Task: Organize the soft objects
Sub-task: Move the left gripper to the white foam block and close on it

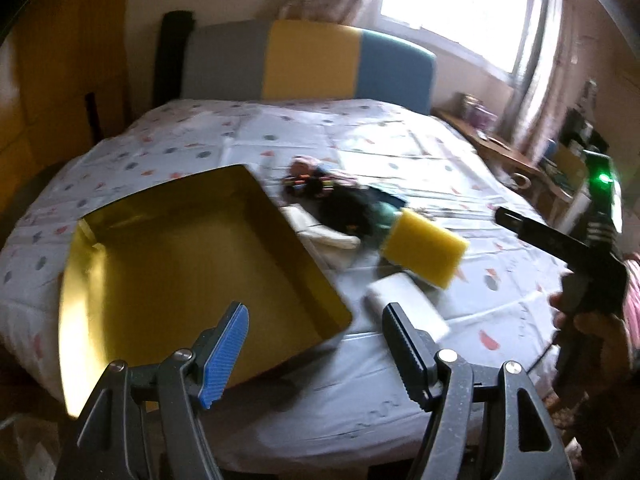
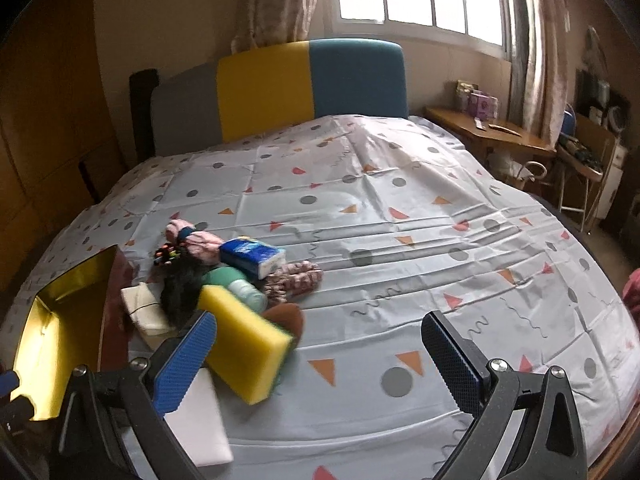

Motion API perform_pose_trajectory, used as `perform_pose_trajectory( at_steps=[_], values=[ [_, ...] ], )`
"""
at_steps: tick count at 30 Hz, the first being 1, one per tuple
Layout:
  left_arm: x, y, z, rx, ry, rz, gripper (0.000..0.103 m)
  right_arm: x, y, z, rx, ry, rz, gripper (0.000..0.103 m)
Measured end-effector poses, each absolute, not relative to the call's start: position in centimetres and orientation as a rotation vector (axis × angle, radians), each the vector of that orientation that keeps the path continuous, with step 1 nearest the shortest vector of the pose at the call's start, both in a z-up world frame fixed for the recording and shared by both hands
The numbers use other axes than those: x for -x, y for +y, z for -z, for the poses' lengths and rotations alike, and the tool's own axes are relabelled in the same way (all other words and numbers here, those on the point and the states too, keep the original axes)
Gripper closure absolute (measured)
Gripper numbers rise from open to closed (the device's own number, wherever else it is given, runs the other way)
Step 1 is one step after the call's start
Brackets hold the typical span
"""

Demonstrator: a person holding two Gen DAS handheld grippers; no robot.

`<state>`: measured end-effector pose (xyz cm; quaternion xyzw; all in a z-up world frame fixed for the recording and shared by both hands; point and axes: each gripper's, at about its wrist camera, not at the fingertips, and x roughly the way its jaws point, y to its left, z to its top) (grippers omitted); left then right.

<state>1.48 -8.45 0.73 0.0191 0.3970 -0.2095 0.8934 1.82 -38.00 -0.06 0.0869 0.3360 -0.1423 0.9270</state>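
A pile of soft things lies on the bed: a yellow sponge, a white foam block, a black fuzzy item, a folded white cloth, a blue tissue pack, pink scrunchies, a patterned fabric piece and a green roll. An open gold-lined box sits to the left of the pile. My left gripper is open and empty above the box's near corner. My right gripper is open and empty, with its left finger over the sponge.
The bed has a patterned sheet and a yellow and blue headboard. A wooden desk and a chair stand at the right, under the window. In the left wrist view a hand holds the right gripper's black body.
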Motion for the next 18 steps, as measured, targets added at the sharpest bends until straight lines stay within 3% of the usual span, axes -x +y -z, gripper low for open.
perform_pose_trajectory(
  at_steps=[11,18],
  values=[
    [-1.4,-14.8,-0.1,-0.085,0.9,0.654,0.033,-1.3,-41.6,1.1,-0.318,0.666,0.311,0.0],
    [-3.3,-19.5,3.5,-0.082,1.072,0.697,0.033,-0.8,-43.2,1.3,-0.404,0.648,0.332,0.0]
  ],
)
